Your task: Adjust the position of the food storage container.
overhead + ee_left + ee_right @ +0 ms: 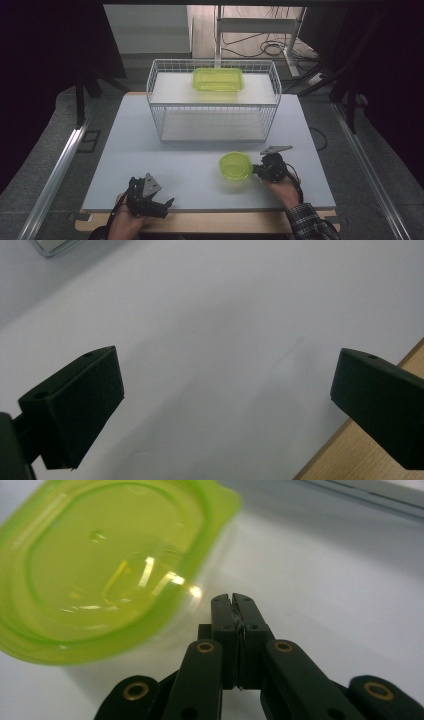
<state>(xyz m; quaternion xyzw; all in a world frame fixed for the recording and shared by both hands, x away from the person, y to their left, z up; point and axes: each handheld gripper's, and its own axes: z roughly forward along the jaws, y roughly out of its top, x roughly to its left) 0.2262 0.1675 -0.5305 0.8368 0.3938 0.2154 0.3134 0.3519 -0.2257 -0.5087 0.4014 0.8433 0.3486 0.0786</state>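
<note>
High view: fixed above the near table edge, facing forward and down; whole table (150,165) in frame, wire basket (212,100) at upper centre.

Left gripper view: rides the left gripper (225,390), very near, angled down at bare tabletop and its wooden edge at lower right.

Right gripper view: rides the right gripper (233,600), close, facing the round green container (100,570) at upper left, shared with the high view.

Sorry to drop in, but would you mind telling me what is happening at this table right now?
A person works at a white table with a gripper in each hand. The right gripper is shut, apparently pinching the rim of a round green container near the table's front. The left gripper hangs open over bare table by the front edge. Farther back, a rectangular green container sits on top of a white wire rack.
</note>
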